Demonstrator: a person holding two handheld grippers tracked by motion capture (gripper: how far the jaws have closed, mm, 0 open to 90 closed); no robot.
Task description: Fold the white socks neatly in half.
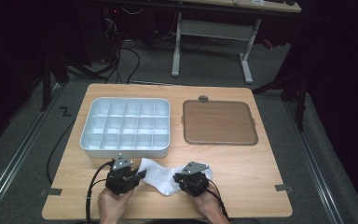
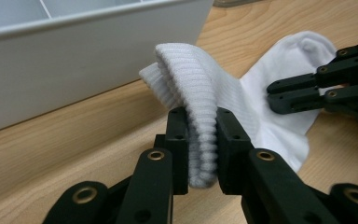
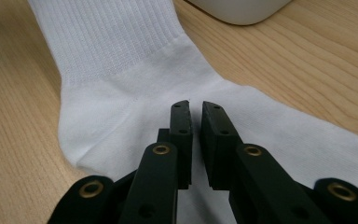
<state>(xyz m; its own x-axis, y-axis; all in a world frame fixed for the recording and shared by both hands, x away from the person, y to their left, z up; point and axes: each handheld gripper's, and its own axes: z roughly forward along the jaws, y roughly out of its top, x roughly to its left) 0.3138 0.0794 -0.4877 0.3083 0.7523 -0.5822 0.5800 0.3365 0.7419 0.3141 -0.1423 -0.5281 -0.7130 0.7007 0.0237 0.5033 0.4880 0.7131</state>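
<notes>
Just in front of the white plastic compartment tray (image 1: 125, 125), the white ribbed cotton sock (image 1: 161, 176) lies lengthwise across the wooden surface (image 1: 242, 168), its cuff clamped and lifted by the left gripper (image 2: 201, 140), its foot under the right gripper (image 3: 195, 140), whose jaws are nearly together.

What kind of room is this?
Probably a lab or workshop: a light wooden table on grey carpet, tangled black cables behind it, and a white metal desk frame in the dark background.

I'm looking at a lab or workshop. Past the wooden table's (image 1: 242, 163) far edge, cables (image 1: 121, 56) trail over grey carpet (image 1: 205, 70) beneath a metal-framed desk (image 1: 214, 28).
</notes>
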